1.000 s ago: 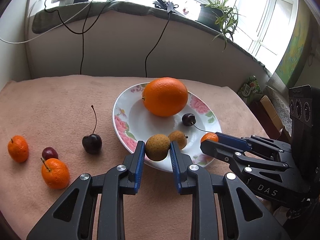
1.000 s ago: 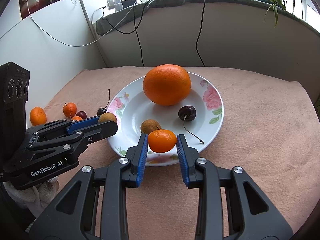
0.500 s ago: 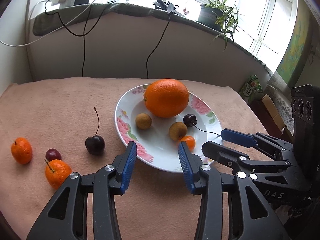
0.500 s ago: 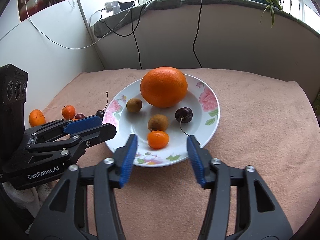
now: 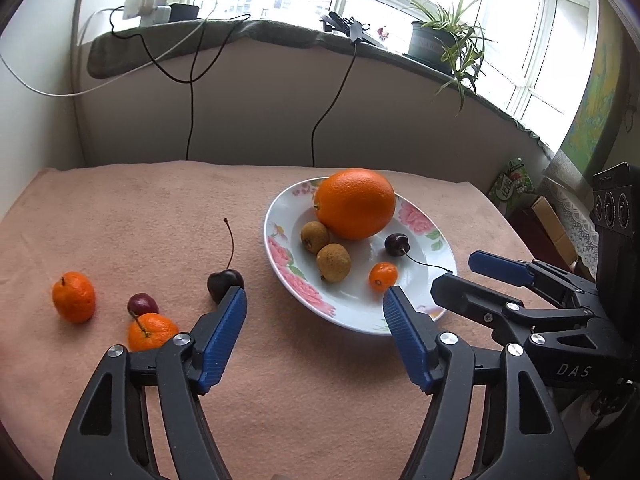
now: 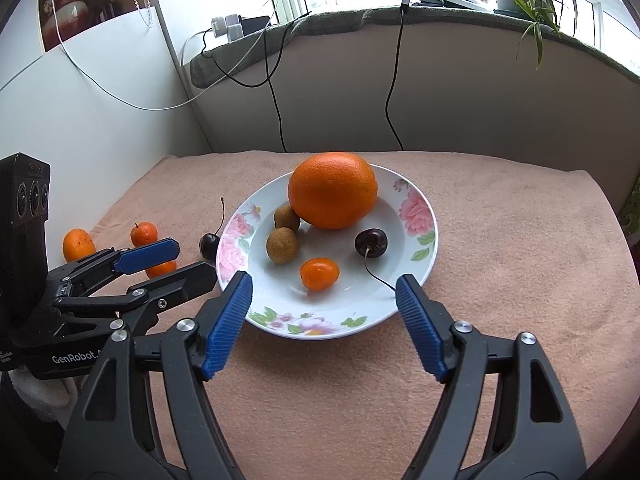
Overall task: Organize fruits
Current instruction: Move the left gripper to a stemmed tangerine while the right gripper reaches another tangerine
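A flowered white plate holds a big orange, two brown longans, a dark cherry and a small kumquat. On the cloth to the left lie a stemmed cherry, a smaller cherry and two small mandarins. My left gripper is open and empty before the plate's near rim. My right gripper is open and empty over the plate's near rim.
A pink cloth covers the table. A wall with hanging cables stands behind, under a sill with a potted plant. Boxes stand off the table's right edge.
Both grippers opened: the left let a longan go and the right let the kumquat go onto the plate. Both then drew back and opened wider.
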Action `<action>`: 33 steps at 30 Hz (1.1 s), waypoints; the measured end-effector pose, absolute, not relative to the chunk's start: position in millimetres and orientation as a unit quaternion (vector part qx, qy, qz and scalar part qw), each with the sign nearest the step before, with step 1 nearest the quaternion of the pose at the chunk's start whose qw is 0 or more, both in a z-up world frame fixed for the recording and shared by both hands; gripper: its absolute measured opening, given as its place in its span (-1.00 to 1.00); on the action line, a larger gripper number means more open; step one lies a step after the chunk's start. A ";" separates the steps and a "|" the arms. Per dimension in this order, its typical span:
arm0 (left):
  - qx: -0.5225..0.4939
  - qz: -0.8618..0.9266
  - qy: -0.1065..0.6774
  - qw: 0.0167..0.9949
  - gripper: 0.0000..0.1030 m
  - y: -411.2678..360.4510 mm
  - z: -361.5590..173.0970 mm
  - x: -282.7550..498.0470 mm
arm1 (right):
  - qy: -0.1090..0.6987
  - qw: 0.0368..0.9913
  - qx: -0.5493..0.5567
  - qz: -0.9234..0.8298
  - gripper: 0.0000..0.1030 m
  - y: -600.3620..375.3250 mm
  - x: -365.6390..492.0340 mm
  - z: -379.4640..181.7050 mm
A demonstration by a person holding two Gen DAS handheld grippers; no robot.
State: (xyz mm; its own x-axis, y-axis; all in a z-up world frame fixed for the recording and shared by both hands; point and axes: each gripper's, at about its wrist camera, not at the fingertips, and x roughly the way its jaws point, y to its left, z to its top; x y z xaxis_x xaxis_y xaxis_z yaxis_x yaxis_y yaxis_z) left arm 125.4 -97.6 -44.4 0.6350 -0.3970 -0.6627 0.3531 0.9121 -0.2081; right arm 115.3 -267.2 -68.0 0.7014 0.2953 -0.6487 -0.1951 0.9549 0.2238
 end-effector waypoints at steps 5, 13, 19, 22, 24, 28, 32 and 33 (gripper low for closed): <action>-0.033 -0.191 0.370 0.909 0.43 -82.3 -40.3 123.7 | 0.361 0.919 0.067 0.144 0.58 -258.7 114.0 -62.7; -0.036 -0.160 0.362 0.917 0.44 -49.1 -36.2 121.6 | 0.363 0.916 0.058 0.160 0.58 -238.9 114.7 -58.8; -0.045 -0.134 0.360 0.922 0.44 -17.2 -37.2 121.9 | 0.366 0.911 0.049 0.183 0.59 -219.8 114.4 -57.9; -0.050 -0.119 0.361 0.924 0.44 -0.9 -38.7 123.5 | 0.367 0.909 0.042 0.196 0.59 -207.4 114.7 -57.9; -0.052 -0.110 0.360 0.925 0.44 9.3 -39.8 123.9 | 0.368 0.906 0.040 0.204 0.59 -199.3 115.3 -58.3; -0.062 -0.091 0.361 0.926 0.44 29.4 -41.8 126.4 | 0.370 0.903 0.036 0.217 0.59 -184.4 117.7 -59.0; -0.068 -0.082 0.360 0.927 0.44 43.6 -44.0 128.3 | 0.373 0.898 0.034 0.229 0.59 -170.3 119.5 -60.1; -0.069 -0.080 0.360 0.927 0.44 46.3 -44.6 128.6 | 0.374 0.897 0.033 0.233 0.59 -166.8 119.9 -60.6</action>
State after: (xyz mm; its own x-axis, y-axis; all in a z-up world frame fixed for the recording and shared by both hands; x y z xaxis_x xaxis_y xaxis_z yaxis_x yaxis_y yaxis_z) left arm 128.6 46.3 -44.6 0.7284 -0.1978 -0.6560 0.0985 0.9777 -0.1854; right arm 119.9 -166.8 -60.6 0.6122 0.4431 -0.6549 -0.3935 0.8891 0.2337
